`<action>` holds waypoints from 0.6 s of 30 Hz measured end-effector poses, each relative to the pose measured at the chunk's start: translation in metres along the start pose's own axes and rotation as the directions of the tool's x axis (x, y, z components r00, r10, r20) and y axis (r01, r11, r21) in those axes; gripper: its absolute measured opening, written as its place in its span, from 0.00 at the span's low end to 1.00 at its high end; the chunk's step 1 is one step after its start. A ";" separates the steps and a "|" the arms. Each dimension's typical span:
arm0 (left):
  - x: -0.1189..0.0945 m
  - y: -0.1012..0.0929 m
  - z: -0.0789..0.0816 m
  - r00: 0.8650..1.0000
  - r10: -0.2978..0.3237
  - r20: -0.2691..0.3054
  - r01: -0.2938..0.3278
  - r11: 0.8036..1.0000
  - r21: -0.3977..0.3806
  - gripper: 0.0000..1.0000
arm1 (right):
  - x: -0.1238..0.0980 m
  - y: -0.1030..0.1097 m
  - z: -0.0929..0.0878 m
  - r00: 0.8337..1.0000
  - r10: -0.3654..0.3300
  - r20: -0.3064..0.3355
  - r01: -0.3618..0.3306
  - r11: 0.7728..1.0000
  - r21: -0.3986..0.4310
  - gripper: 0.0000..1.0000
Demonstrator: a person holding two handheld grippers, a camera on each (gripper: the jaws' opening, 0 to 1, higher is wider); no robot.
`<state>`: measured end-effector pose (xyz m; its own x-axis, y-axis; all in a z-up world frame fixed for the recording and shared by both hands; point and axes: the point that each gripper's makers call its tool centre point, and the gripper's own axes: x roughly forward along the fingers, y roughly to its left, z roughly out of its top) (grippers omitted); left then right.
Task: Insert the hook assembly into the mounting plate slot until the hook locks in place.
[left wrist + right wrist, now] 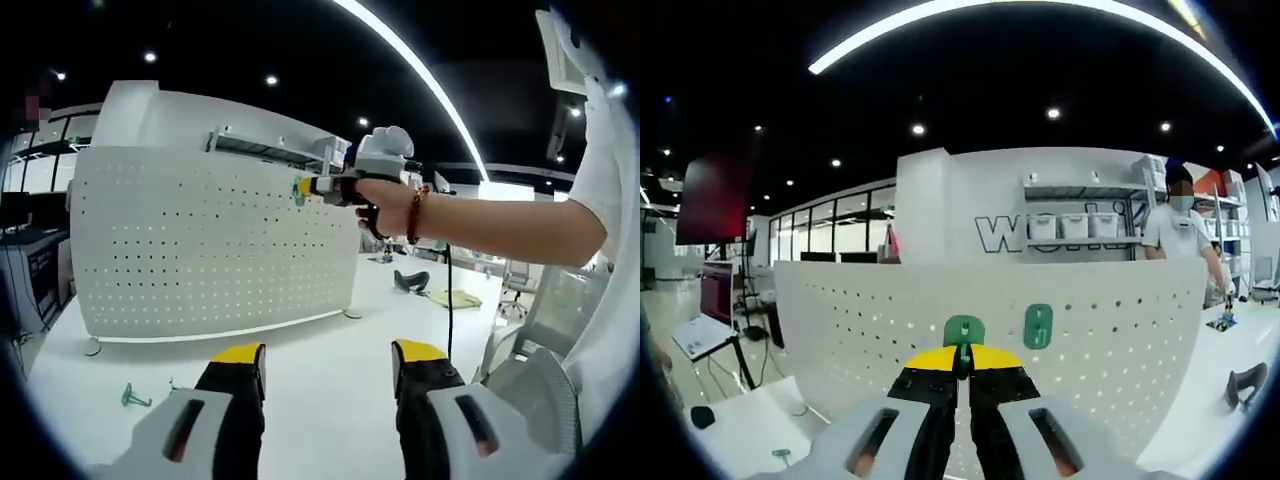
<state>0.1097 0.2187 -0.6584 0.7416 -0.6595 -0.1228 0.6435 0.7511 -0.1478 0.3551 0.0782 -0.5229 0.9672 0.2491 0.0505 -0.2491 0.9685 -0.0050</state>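
Both right gripper [962, 362] fingers pinch green hook [964, 331]; left gripper [328, 352] gapes.

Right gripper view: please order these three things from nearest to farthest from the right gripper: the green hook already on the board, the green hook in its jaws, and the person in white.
1. The green hook in its jaws, pinched at the tips.
2. The green hook already on the board, just right on the pegboard.
3. The person in white, far right, behind the board.

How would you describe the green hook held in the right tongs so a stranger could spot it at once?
Find the white pegboard standing upright on the table. At its top edge the right tongs pinch a green hook. A second green hook beside it already sits on the board, free of the tongs.
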 end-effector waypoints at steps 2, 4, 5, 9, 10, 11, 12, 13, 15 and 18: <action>0.001 0.001 -0.001 1.000 0.001 -0.003 -0.001 1.000 -0.001 0.53 | 0.003 -0.004 0.002 1.000 -0.012 0.003 0.012 1.000 0.001 0.02; 0.001 0.000 0.000 1.000 0.000 0.001 0.000 1.000 -0.001 0.53 | 0.006 -0.007 0.004 1.000 -0.020 0.008 0.020 1.000 -0.001 0.02; 0.002 0.000 0.000 1.000 -0.001 0.004 0.001 1.000 -0.002 0.53 | 0.007 -0.008 0.005 1.000 -0.026 0.008 0.026 1.000 -0.005 0.02; 0.003 -0.002 -0.002 1.000 -0.011 -0.009 0.011 1.000 0.001 0.54 | 0.015 -0.010 0.006 0.999 -0.032 0.006 0.032 0.999 -0.014 0.02; 0.003 -0.002 -0.002 1.000 -0.013 -0.011 0.013 1.000 0.001 0.54 | 0.017 -0.010 0.005 1.000 -0.030 -0.001 0.030 1.000 -0.010 0.02; 0.004 -0.002 -0.002 1.000 -0.014 -0.014 0.014 1.000 -0.001 0.55 | 0.018 -0.010 0.004 1.000 -0.027 -0.004 0.027 0.999 -0.024 0.02; 0.005 -0.002 -0.002 1.000 -0.015 -0.014 0.015 1.000 -0.001 0.55 | 0.019 -0.010 0.004 1.000 -0.031 -0.004 0.030 0.999 -0.027 0.02; 0.005 -0.002 -0.001 1.000 -0.016 -0.010 0.016 1.000 0.002 0.55 | 0.020 -0.011 0.004 0.999 -0.032 -0.005 0.032 0.999 -0.027 0.02; 0.008 -0.002 0.000 1.000 -0.019 -0.010 0.019 1.000 0.002 0.56 | 0.022 -0.010 0.004 0.999 -0.034 -0.007 0.034 0.999 -0.029 0.02; 0.009 -0.003 0.000 1.000 -0.027 -0.012 0.027 1.000 0.005 0.56 | 0.027 -0.009 0.004 0.999 -0.036 -0.009 0.035 0.998 -0.051 0.02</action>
<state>0.1140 0.2106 -0.6590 0.7215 -0.6800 -0.1307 0.6643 0.7329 -0.1464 0.3833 0.0763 -0.5172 0.9759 0.2142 0.0419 -0.2118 0.9758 -0.0545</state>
